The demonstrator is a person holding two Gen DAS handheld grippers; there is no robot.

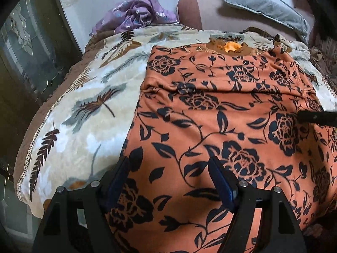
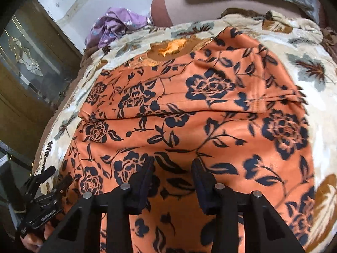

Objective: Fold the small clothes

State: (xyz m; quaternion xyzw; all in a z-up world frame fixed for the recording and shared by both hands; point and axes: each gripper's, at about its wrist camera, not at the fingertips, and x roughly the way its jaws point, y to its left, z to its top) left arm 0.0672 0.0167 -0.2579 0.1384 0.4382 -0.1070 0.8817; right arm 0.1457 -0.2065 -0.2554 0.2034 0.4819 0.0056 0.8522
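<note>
Both hand-held grippers, left (image 1: 168, 175) and right (image 2: 172, 168), are hovering wide apart, gripping nothing, over the orange floral garment (image 1: 221, 126) lying flat on the feather-print blanket (image 1: 84, 109), whose bare margins are flanking the garment.

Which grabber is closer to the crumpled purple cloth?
Left. The left gripper is at the orange shirt's left edge, the purple cloth's side. The right gripper hovers mid-shirt, farther right.

feather-print blanket (image 1: 84, 97), purple cloth (image 1: 137, 14), grey pillow (image 1: 263, 4), glass cabinet (image 2: 27, 63)
</note>
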